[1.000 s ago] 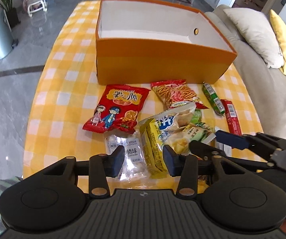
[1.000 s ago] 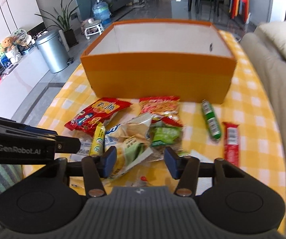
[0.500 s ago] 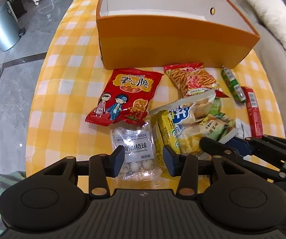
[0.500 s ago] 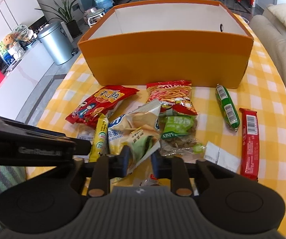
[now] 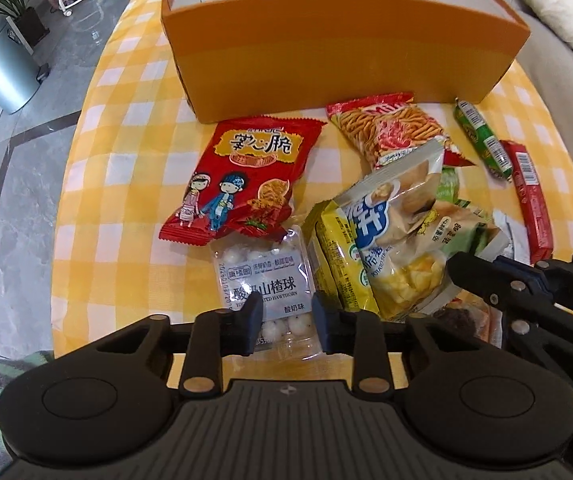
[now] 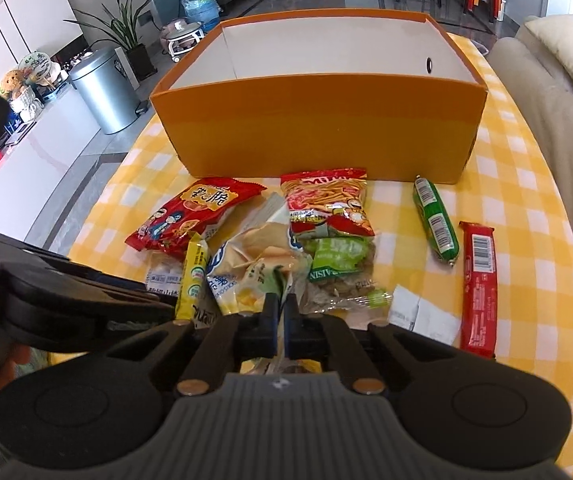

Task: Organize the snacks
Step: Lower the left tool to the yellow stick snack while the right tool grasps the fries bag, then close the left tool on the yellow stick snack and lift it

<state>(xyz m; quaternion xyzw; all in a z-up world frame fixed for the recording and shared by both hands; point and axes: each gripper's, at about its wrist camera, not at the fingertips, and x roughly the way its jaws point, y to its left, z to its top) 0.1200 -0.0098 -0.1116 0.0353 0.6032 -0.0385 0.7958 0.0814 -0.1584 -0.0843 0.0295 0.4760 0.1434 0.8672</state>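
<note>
Snacks heaped on a checked cloth (image 6: 526, 240), just in front of an orange box (image 6: 318, 136).

Seen in full only from the left wrist: hawthorn bag (image 5: 262, 272), clear, white balls inside, label readable, top edge tucked under a red bag (image 5: 246, 168). From the right wrist, only a strip of that bag, the rest hidden behind the left tool.

Seen clearly only from the right wrist: white inner walls of the box, raisin bag (image 6: 338, 260), white sachet (image 6: 418, 312), full lengths of green sausage (image 6: 436, 224) and red bar (image 6: 480, 280), well apart from the heap on its right. Mostly covered or cut off at the edge in the left view.

Left gripper (image 5: 287, 316): pointed steeply down over the lower half of the hawthorn bag, jaws closing, bag between them, pads not plainly pressing on it.

Right gripper (image 6: 280, 308): jaws closed, pinching a thin edge of the chip bag (image 6: 254, 280) at the near side of the heap. Confirmed from the left wrist, with the dark tips meeting on that bag's lower right corner. Yellow packet (image 6: 194, 276) just left of the pinched bag, between it and the hawthorn bag.
</note>
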